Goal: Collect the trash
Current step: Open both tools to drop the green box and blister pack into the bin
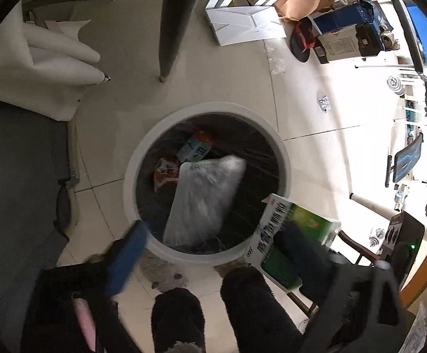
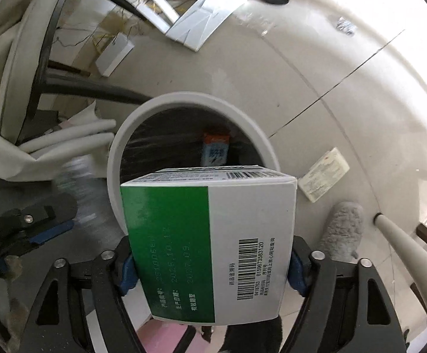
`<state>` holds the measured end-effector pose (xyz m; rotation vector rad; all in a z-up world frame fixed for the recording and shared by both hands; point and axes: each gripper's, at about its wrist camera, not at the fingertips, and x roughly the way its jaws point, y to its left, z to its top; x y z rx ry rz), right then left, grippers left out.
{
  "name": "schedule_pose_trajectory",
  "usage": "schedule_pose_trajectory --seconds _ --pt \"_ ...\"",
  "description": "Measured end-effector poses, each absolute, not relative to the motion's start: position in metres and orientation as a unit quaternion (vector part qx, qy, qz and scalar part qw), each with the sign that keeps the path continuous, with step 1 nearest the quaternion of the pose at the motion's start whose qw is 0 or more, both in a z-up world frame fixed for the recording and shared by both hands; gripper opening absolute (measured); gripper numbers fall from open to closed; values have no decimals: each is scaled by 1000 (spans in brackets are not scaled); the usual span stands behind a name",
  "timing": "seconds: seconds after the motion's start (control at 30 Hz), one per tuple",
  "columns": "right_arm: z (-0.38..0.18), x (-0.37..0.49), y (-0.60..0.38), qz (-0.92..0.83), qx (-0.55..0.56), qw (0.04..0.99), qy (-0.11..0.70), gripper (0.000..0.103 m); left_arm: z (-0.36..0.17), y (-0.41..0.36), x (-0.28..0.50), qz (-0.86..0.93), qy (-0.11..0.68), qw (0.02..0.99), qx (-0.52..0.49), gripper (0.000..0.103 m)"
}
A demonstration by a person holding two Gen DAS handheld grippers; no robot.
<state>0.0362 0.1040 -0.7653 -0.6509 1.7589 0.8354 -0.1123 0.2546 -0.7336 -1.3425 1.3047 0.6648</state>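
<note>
Holding a green-and-white box point(image 2: 210, 247) over a white bin point(image 2: 119, 158).
Right hand-held gripper point(image 2: 210, 267) pads touch the box sides; left hand-held gripper point(image 1: 213, 253) wide open, empty, above a clear bag point(image 1: 204, 197).

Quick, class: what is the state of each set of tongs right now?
Left tongs: open, holding nothing.
Right tongs: closed on the green and white box.

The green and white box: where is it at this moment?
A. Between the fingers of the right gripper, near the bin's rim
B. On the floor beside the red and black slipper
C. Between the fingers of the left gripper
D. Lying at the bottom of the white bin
A: in the right wrist view the green and white box sits between the blue pads of the right gripper, in front of the white bin.
</note>
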Motion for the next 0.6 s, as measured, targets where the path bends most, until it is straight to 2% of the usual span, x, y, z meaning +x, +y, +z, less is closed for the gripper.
schedule_pose_trajectory --seconds 0.07,0.37,0.6 --pt "-765 33 106 353 -278 515 730 103 -728 255 -120 293 553 547 -556 102" --pt "-738 18 109 341 -344 531 696 103 -685 249 -148 363 567 548 -497 102" --pt "-680 14 111 340 -364 553 668 103 -636 230 -159 399 576 554 -450 102"
